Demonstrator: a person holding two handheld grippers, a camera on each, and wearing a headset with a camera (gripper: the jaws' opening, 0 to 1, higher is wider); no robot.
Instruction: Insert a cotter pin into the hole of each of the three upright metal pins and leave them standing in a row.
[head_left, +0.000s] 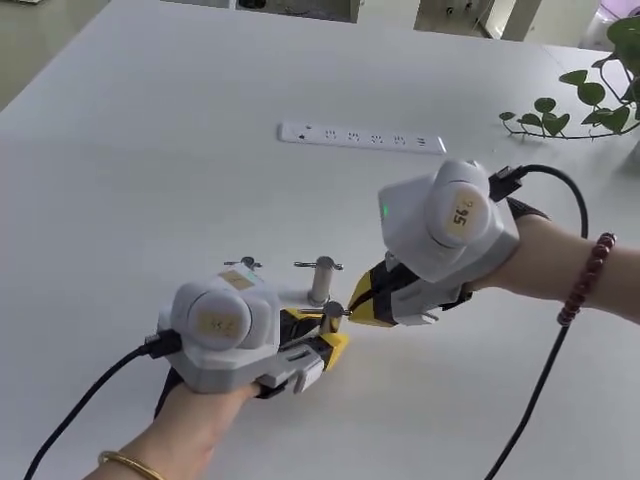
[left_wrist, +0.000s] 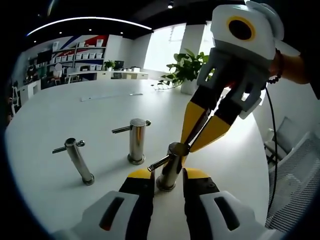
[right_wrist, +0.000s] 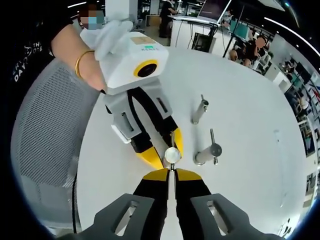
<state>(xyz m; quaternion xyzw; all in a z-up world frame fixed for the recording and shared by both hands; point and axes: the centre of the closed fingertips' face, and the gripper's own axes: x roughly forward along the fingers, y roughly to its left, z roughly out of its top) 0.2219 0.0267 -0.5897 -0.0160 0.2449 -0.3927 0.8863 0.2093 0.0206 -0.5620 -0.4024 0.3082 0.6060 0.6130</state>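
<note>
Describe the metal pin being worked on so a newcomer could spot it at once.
On the white table, on the person's side of the power strip, three metal pins stand together. It is the nearest pin, between the yellow-tipped jaws of the left gripper. Unlike the middle pin and the far pin, which stand free, it has the right gripper pinching a cotter pin at its top.

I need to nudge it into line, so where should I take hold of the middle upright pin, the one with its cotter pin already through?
Probably the bare round shaft of the middle pin, between its cotter pin and the wider base flange. Come in level from the side, across the cotter pin's line, since that sticks out sideways at the top.
</note>
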